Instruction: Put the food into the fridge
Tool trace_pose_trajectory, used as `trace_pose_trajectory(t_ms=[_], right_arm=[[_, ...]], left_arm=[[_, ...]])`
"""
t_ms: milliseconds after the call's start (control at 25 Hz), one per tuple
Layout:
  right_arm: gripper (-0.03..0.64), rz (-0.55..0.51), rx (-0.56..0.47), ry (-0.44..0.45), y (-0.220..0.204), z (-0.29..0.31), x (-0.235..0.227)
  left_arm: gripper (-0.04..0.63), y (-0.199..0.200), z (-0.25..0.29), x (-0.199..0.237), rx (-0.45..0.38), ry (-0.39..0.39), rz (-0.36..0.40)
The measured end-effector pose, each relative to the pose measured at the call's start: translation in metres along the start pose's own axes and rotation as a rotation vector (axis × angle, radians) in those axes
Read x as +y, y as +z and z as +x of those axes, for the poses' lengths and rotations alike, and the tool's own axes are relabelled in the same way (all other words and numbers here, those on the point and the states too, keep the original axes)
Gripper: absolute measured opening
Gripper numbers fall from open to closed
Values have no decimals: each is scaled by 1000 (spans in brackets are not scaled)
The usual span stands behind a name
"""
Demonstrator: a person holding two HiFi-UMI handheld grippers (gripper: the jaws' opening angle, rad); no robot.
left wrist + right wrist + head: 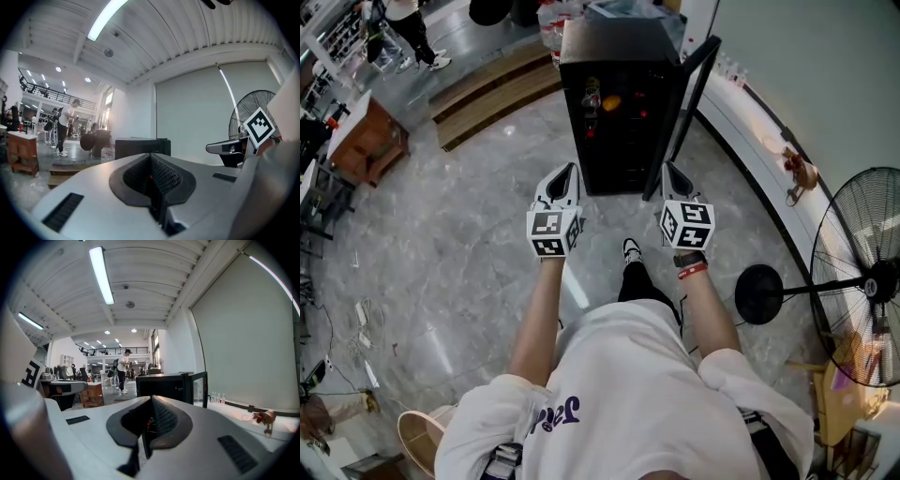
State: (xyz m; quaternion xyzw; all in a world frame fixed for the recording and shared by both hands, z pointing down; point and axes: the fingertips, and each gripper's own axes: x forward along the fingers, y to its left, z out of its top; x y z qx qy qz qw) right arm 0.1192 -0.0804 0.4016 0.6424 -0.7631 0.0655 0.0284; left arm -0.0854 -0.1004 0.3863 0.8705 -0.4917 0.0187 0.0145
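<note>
Black fridge (623, 141) stands open, items (611, 102) inside too dim to identify.

The fridge (619, 112) is black, the floor (459, 234) grey with pale veins. The left gripper (569, 172) and the right gripper (669, 170) are white, with black-and-white square markers.

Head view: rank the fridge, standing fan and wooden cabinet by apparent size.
1-2. Fridge and standing fan: they look about alike. The fan is nearer and cut off by the frame edge, so they are left unranked.
3. Wooden cabinet: clearly smallest.
</note>
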Motion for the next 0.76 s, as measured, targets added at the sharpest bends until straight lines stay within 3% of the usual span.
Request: trace_pose_trajectory(t_ms=[760], right_arm=[[13, 6, -4, 29, -2, 3, 10]], left_arm=[[18, -9, -1, 5, 19, -4, -14]])
